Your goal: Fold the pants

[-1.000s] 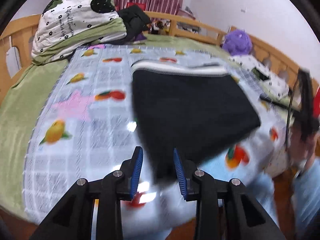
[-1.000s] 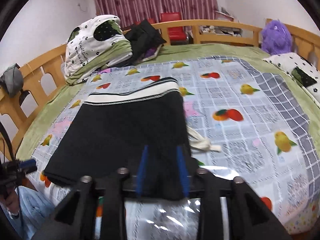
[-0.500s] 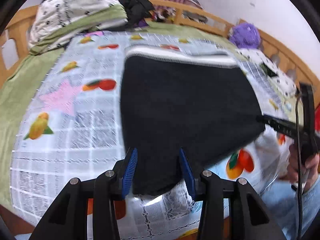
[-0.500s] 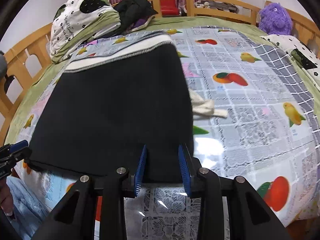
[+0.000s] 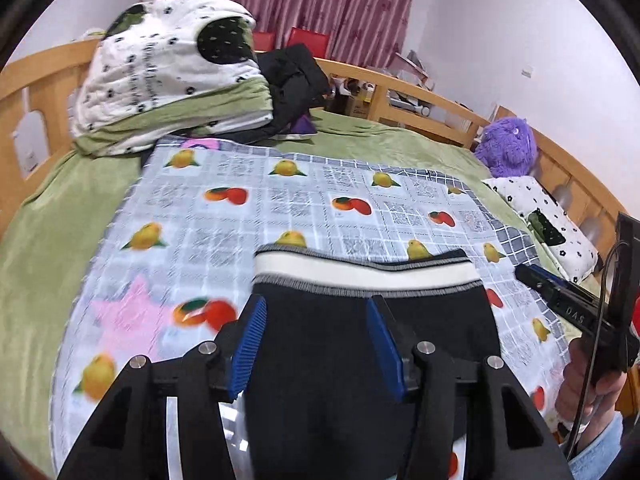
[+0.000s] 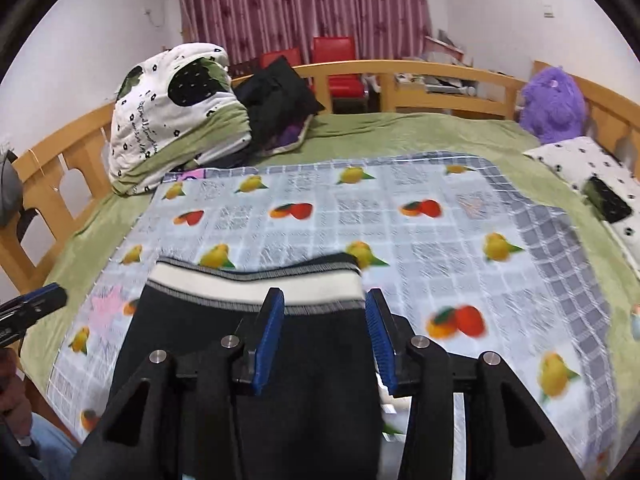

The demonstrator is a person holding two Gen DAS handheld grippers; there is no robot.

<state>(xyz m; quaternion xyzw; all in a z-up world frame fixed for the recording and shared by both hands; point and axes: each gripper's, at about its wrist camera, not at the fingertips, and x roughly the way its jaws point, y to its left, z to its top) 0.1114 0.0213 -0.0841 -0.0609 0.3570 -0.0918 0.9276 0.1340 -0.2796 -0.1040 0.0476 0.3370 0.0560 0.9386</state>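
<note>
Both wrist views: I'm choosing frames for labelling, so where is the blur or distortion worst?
Left wrist view: the pants' waistband and the fruit-print sheet nearby are motion-smeared, while the left gripper stays sharp. Right wrist view: the waistband and fruit prints are smeared too; fisheye bends the wooden bed rail into an arc, with dark corners.

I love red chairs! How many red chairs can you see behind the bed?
2. One red chair stands behind the bed rail in front of the curtain; the other red chair is just left of it, half hidden by black clothes. More may be hidden.
</note>
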